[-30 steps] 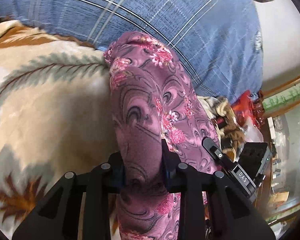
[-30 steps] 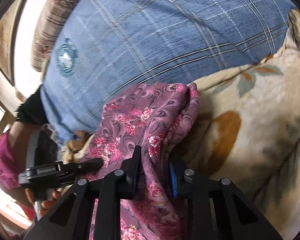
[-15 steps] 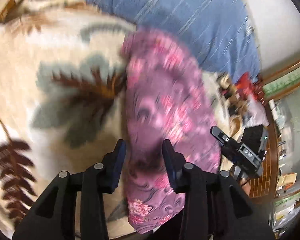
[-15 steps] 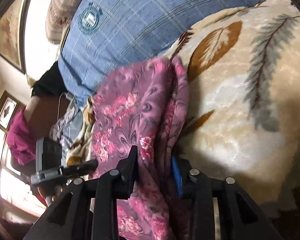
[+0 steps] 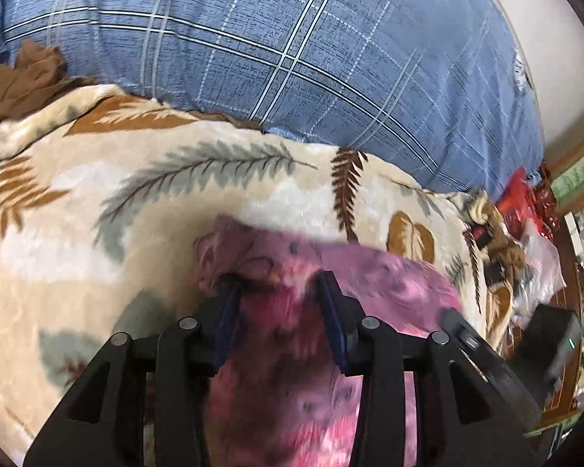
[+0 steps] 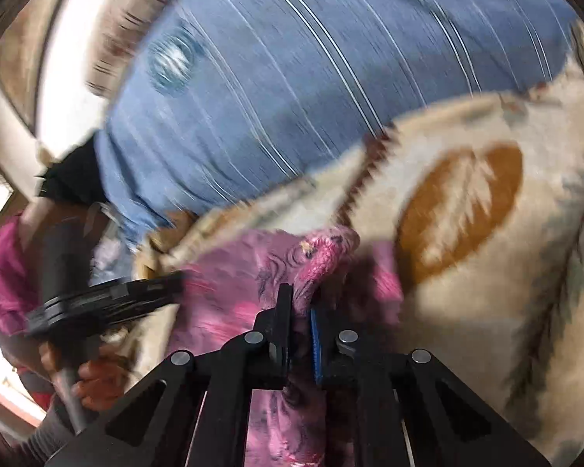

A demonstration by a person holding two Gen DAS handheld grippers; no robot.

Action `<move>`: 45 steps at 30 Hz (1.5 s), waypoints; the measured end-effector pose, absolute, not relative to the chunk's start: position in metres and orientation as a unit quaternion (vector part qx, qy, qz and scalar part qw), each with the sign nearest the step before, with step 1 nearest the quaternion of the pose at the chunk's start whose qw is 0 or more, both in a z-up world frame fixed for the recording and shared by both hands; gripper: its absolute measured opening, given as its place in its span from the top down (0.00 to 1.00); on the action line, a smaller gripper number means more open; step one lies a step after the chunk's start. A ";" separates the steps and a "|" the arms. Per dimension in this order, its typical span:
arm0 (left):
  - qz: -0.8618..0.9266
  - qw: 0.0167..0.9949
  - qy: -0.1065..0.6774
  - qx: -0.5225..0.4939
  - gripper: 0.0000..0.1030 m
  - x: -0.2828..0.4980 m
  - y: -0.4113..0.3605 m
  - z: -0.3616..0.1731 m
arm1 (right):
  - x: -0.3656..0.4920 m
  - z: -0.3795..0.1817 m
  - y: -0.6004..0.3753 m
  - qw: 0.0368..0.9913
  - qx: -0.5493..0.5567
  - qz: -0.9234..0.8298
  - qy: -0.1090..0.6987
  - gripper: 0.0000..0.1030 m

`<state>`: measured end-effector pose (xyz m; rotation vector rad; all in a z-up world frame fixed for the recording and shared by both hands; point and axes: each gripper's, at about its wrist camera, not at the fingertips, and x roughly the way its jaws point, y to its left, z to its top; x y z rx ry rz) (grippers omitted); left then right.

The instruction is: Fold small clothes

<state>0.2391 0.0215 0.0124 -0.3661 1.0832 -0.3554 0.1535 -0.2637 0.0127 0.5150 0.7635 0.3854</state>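
A purple floral garment lies low over the cream leaf-print blanket. My left gripper has its jaws apart with the cloth bunched between the fingers; the picture is blurred there. In the right wrist view my right gripper is shut on a pinched fold of the same garment, held just above the blanket. The other gripper and the hand that holds it show at the left of that view.
A big blue plaid pillow fills the far side. A brown cloth lies at the far left. Red bags and clutter sit at the bed's right edge. The right wrist view is motion-blurred.
Both grippers have swung the garment down from hanging in front of the pillow to low over the blanket. The left jaws have widened around the cloth.
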 end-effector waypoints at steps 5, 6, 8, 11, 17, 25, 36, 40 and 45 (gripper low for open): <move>-0.137 0.814 0.544 -0.153 0.63 0.263 0.002 -0.018 | 0.163 -0.030 -0.295 0.857 0.298 0.131 0.401 0.96; -0.136 0.818 0.540 -0.146 0.63 0.263 0.001 -0.016 | 0.165 -0.038 -0.295 0.851 0.295 0.130 0.415 0.96; -0.140 0.822 0.534 -0.142 0.63 0.257 0.006 -0.007 | 0.158 -0.037 -0.295 0.854 0.291 0.132 0.411 0.95; -0.144 0.834 0.510 -0.151 0.63 0.241 0.024 0.015 | 0.142 -0.024 -0.310 0.850 0.336 0.139 0.381 0.89; -0.191 0.837 0.483 -0.174 0.59 0.180 0.028 0.033 | 0.113 -0.019 -0.318 0.836 0.373 0.178 0.362 0.73; -0.171 0.837 0.508 -0.112 0.52 0.140 0.016 0.016 | 0.093 -0.011 -0.295 0.855 0.295 0.156 0.398 0.72; -0.168 0.849 0.496 -0.073 0.22 0.079 0.014 -0.013 | 0.045 -0.001 -0.275 0.871 0.243 0.168 0.393 0.93; -0.173 0.834 0.514 -0.099 0.25 0.078 0.023 -0.002 | 0.047 -0.010 -0.278 0.858 0.241 0.141 0.431 0.79; -0.194 0.851 0.484 -0.061 0.25 0.043 0.025 0.018 | 0.012 0.006 -0.289 0.843 0.267 0.160 0.439 0.44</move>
